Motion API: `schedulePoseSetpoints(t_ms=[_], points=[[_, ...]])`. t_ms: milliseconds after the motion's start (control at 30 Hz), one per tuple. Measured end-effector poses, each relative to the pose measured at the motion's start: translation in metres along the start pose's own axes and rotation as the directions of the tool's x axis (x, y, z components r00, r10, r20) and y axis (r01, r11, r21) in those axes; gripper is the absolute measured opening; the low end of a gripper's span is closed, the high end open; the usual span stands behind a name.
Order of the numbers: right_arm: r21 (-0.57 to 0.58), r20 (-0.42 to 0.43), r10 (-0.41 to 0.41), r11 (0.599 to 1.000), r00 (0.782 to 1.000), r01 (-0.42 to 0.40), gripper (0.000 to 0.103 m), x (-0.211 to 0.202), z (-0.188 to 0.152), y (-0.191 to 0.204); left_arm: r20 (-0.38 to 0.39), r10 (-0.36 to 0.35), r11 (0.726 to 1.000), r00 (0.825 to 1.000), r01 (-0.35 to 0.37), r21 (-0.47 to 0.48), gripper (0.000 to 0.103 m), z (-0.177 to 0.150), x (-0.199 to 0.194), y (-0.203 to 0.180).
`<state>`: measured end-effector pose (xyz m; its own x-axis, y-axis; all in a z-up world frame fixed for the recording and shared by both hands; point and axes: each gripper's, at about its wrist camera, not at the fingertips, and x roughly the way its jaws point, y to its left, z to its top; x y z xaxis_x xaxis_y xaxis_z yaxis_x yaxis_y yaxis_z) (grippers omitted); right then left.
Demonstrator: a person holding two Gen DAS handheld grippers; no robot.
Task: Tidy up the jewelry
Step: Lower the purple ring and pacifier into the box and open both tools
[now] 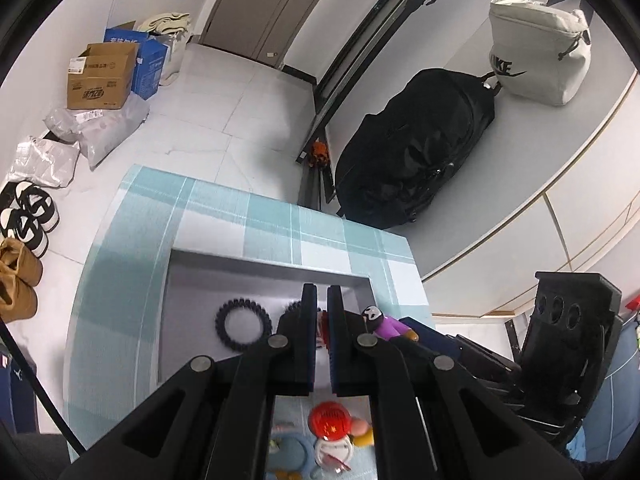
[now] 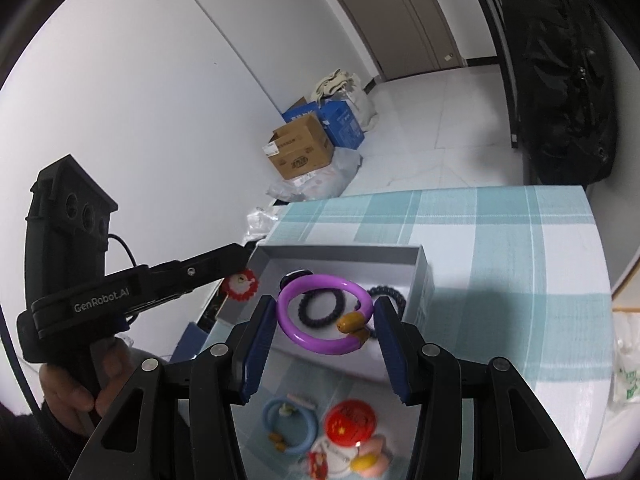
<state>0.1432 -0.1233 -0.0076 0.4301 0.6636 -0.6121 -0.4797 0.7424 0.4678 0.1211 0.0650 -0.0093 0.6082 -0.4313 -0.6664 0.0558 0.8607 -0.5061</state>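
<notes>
Two grippers work above a table [image 2: 520,264] covered in a teal checked cloth. On it we find a shallow grey box [image 2: 418,262] holding two dark coiled hair ties [image 2: 322,307]. We hold the right gripper [image 2: 324,344] over the box, its jaws clamped on a purple ring [image 2: 320,342] with a brown bead. We keep the left gripper [image 1: 322,320] closed at the box's left edge, pinching a small red-and-white trinket [image 2: 240,285]. Near the table's front edge lie a blue ring [image 2: 290,426] and a red round badge [image 2: 351,419].
</notes>
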Motion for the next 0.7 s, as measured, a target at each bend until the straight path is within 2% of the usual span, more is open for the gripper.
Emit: schedulePoseSetpoints(t_ms=[300,433,700], points=[[0.001,-0.038,-0.012,1.000,0.999,0.012,0.049,0.030,0.015,-0.008,-0.074,0.042,0.999,0.996,-0.042,-0.006,0.001,0.008,0.028,0.015],[-0.003,-0.056,-0.020,1.000,0.998,0.020,0.049,0.040,0.016,-0.011,-0.089,0.037,0.999,0.995,-0.038,-0.016,0.001,0.011,0.034,0.018],[-0.028,-0.083,-0.044,0.999,0.996,0.042,0.051,0.050,0.014,-0.007,-0.106,-0.023,0.999,0.994,0.020,-0.033,0.001,0.017,0.038,0.024]])
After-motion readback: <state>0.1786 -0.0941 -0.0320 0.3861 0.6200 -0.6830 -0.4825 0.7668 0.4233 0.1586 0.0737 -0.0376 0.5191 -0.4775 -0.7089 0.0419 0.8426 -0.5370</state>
